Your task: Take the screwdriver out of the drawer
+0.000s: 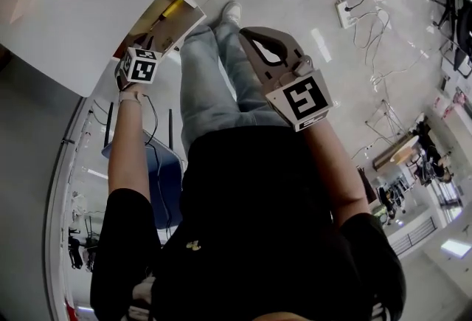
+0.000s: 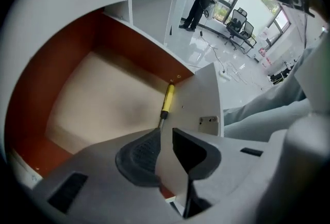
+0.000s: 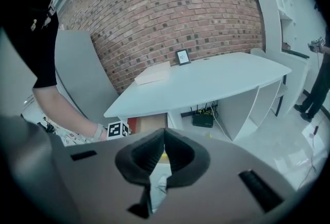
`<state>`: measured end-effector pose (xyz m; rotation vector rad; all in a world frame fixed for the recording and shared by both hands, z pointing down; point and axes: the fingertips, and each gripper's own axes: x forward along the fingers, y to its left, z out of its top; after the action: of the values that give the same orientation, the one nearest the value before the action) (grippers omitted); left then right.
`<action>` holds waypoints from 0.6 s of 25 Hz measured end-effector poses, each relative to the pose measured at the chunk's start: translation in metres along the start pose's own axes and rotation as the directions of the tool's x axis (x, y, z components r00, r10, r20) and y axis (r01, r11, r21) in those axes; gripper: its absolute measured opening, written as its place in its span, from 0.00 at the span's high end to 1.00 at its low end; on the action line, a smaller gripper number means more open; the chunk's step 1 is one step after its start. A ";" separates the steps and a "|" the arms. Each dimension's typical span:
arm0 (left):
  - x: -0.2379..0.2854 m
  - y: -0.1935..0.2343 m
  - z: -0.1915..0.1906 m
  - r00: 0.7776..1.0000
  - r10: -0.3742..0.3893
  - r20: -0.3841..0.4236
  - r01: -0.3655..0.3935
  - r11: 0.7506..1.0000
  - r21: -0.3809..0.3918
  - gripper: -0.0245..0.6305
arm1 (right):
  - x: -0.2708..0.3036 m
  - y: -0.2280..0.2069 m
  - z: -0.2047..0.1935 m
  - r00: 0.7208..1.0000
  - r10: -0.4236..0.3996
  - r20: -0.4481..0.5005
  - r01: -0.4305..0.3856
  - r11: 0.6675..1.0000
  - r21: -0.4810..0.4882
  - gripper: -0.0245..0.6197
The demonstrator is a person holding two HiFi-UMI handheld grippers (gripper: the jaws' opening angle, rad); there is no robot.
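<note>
Drawer (image 2: 103, 109) stands open under the white desk (image 3: 216, 76), its bottom mostly bare. Screwdriver (image 2: 166, 100) (yellow handle) lies tight along the inside of the front panel (image 2: 203, 97). Left gripper (image 2: 165, 158) pinches that panel's edge. Right gripper (image 3: 164, 135) is clenched on nothing, well apart from the drawer.

Reaches forward with the bare left arm (image 1: 125, 146), elbow nearly straight, a pale band at the wrist. Clamps the left gripper (image 2: 164, 152) on the top edge of the white drawer front (image 2: 202, 98), one of the dark fingers (image 2: 138, 157) on each face. Holds the right gripper (image 3: 164, 139) nearer the body, above the thighs, on a right arm (image 1: 335, 175) bent at the elbow, marker cube turned up towards the head. Presses the right fingers (image 3: 142, 158) together at the tips, with nothing gripped.
</note>
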<state>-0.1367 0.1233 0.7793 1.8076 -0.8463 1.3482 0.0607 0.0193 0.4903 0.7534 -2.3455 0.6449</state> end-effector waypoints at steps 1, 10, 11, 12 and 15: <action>0.008 0.002 -0.004 1.000 -0.001 -0.009 0.001 1.000 -0.002 0.87 | 0.002 -0.001 -0.004 1.000 0.000 -0.005 0.000 1.000 0.001 0.95; 0.067 0.017 -0.038 0.992 0.028 -0.126 -0.022 0.999 0.048 0.86 | 0.011 -0.005 -0.027 0.999 -0.008 -0.042 0.009 0.999 0.036 0.95; 0.071 0.018 -0.040 0.990 0.028 -0.136 -0.021 0.998 0.057 0.86 | 0.012 -0.006 -0.029 0.999 -0.010 -0.047 0.012 0.999 0.040 0.95; 0.075 0.019 -0.041 0.989 0.028 -0.147 -0.019 0.998 0.065 0.86 | 0.012 -0.007 -0.031 0.999 -0.013 -0.053 0.016 0.999 0.043 0.95; 0.084 0.022 -0.038 0.987 0.030 -0.160 -0.016 0.996 0.087 0.87 | 0.014 -0.011 -0.037 0.998 -0.023 -0.067 0.027 0.998 0.053 0.95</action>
<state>-0.1539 0.1368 0.8717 1.7296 -0.7358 1.5434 0.0722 0.0284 0.5281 0.7726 -2.2632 0.7138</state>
